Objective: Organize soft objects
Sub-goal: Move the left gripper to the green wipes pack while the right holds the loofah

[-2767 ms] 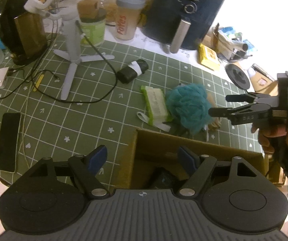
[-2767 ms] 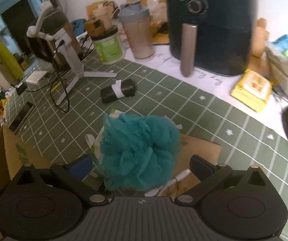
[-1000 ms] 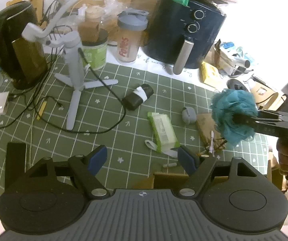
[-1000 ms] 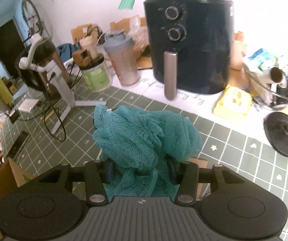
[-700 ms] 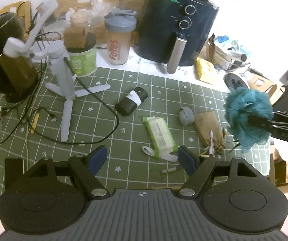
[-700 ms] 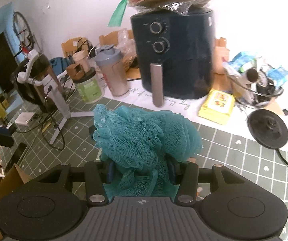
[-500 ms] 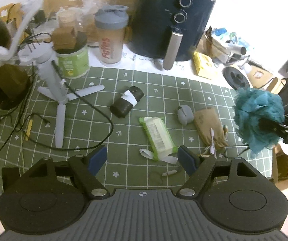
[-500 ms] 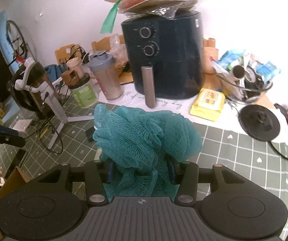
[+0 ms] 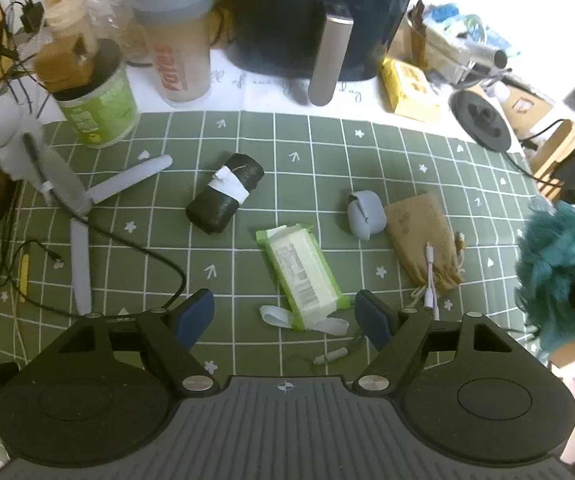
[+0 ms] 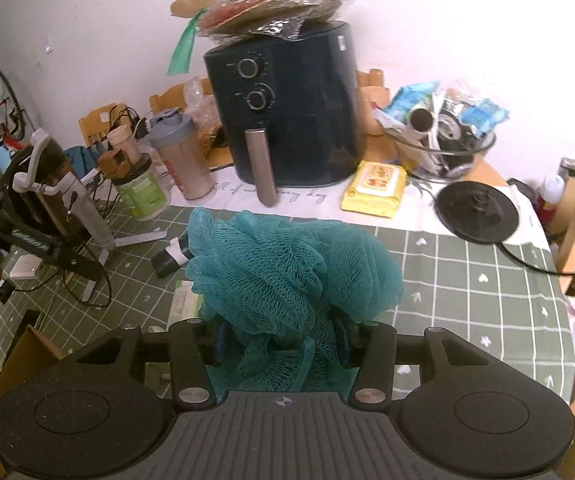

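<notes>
The right gripper [image 10: 283, 344] pinches a teal loofah [image 10: 287, 272] between its fingers, the mesh bulging out ahead of the tips and lifted clear of the green mat [image 10: 487, 280]. The left gripper [image 9: 285, 314] hangs over the mat with its fingers spread on nothing, a green wipes pack [image 9: 301, 276] lying on the mat just ahead, between the tips. A brown pouch [image 9: 423, 240] and a black roll [image 9: 223, 200] lie nearby.
</notes>
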The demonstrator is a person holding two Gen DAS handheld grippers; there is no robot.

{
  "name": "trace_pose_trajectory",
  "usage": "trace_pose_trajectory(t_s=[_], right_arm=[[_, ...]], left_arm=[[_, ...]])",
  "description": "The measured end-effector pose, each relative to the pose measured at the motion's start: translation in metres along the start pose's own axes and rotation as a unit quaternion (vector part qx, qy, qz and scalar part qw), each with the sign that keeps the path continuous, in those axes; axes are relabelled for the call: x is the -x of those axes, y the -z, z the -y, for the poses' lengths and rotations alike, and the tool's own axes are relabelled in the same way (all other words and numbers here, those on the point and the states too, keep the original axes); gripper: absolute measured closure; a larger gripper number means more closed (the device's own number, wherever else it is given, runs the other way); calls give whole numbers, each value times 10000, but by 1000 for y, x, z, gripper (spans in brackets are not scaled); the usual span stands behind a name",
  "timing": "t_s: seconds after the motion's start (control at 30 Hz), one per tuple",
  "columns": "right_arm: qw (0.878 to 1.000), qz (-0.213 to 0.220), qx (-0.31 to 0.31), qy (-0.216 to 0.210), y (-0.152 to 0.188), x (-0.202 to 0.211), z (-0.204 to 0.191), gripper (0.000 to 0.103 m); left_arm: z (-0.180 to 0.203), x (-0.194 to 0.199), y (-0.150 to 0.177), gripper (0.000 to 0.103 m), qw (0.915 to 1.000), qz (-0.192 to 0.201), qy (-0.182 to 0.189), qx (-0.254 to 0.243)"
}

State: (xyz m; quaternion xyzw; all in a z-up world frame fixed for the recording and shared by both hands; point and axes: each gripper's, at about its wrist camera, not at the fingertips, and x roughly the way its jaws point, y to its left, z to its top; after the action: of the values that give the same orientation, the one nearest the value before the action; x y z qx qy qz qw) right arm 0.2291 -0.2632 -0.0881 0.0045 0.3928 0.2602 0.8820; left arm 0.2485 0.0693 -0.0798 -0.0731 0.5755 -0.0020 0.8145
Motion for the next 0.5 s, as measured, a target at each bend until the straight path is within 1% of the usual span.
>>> trace_pose_trajectory(t_s=[0.2,0.37,0.5], right_arm=[[9996,61,-219,175,11,11,6,52],[9988,132,-324,339,17,21,10,52],[9979,179,-448,427,22,27,12,52]], left_arm=[[6,-27,-19,26,9993,-357,45,89],[9,-56,-31,26,9972,-708,-57,246],[8,-77,-38,26,9951,-896,-89,407]])
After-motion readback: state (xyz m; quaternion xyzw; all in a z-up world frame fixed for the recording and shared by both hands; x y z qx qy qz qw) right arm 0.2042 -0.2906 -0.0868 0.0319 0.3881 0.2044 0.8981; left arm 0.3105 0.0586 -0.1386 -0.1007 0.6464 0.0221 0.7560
